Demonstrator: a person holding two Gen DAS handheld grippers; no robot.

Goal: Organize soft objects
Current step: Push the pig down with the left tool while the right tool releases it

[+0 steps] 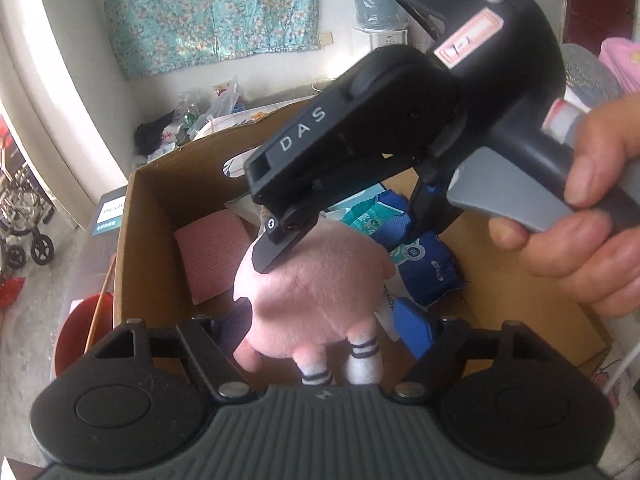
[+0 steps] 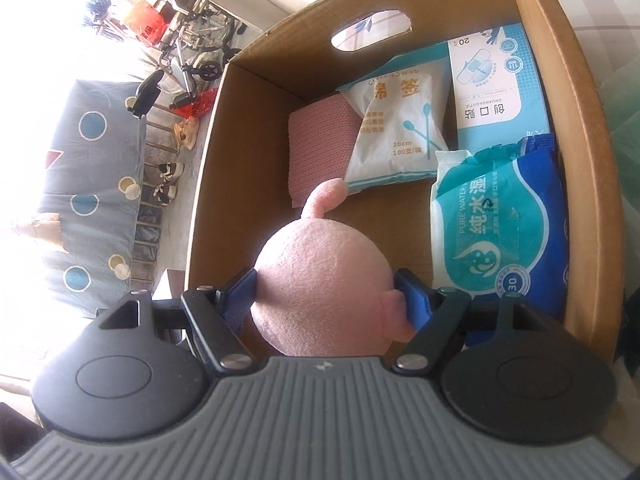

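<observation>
Right hand-held gripper (image 2: 325,302) clamps the pink plush (image 2: 320,280) over the box (image 2: 560,160); left hand-held gripper (image 1: 326,326) stands wide, beside wipes (image 2: 496,232).

Each gripper is built of black plastic with a ribbed grey panel between two rounded black housings, and silver screws are set at the linkage pivots. Blue pads (image 2: 414,304) are fitted inside the fingers. On the right gripper (image 1: 340,216), white "DAS" lettering, a pale pink label, a lit green light and a grey trigger are seen.
</observation>
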